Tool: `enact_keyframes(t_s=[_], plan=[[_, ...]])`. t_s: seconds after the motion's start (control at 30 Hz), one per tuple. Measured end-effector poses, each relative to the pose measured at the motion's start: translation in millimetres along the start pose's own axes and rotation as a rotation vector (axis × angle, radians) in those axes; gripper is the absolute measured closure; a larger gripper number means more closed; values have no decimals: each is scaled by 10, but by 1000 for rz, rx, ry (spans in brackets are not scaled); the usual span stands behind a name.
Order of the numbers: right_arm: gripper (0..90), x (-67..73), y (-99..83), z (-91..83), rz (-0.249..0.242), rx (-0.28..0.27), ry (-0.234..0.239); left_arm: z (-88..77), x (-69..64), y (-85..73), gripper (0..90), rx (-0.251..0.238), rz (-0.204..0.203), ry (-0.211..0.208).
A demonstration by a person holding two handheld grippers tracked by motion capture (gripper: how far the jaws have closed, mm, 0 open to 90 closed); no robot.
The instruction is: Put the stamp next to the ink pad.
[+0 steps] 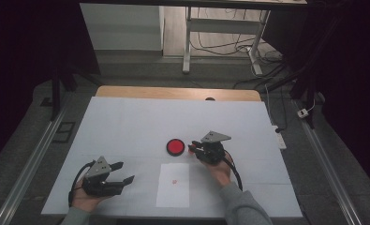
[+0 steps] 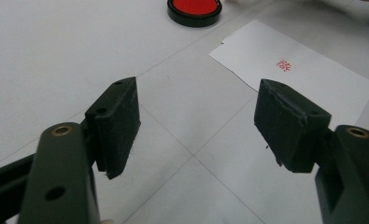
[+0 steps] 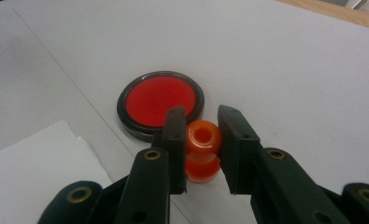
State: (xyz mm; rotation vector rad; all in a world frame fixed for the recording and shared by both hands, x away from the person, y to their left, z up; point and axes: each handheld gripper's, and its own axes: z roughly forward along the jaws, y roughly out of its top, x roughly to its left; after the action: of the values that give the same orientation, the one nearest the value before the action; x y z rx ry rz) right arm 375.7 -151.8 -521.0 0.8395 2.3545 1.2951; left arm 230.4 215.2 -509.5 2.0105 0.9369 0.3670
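A round red ink pad (image 1: pixel 175 146) in a black rim lies mid-table; it also shows as the ink pad (image 3: pixel 160 103) and the ink pad (image 2: pixel 194 9). My right gripper (image 1: pixel 192 149) is shut on a small orange stamp (image 3: pixel 202 149), held just to the right of the pad and close above the table. A white sheet of paper (image 1: pixel 173 185) with a small red stamp mark (image 1: pixel 174 181) lies in front of the pad; the mark (image 2: pixel 285 65) is on the paper (image 2: pixel 294 74). My left gripper (image 1: pixel 124 172) rests at the front left, open, with nothing between its jaws.
The table (image 1: pixel 126 122) is covered in white, with a wooden edge (image 1: pixel 173 92) at the back. Beyond it stand a desk frame (image 1: pixel 220 37) and loose cables on the floor. A power strip (image 1: pixel 280 139) lies off the right edge.
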Motion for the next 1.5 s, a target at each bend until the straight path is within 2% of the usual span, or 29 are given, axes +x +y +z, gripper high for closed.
enact_keyframes(t_s=[0.3, 1.07, 1.27, 1.5], plan=[[724, 9, -31, 51, -18, 39, -4, 4, 1, -1, 314, 3, 1, -1], [716, 21, -29, 57, -23, 41, -12, 11, 2, -4, 312, 6, 3, 0], [566, 14, 5, -3, -6, -5, -19, 10, 3, -5, 311, 5, 2, 0], [432, 0, 21, -60, 2, -19, -8, 11, 17, -12, 311, 6, -5, 4]])
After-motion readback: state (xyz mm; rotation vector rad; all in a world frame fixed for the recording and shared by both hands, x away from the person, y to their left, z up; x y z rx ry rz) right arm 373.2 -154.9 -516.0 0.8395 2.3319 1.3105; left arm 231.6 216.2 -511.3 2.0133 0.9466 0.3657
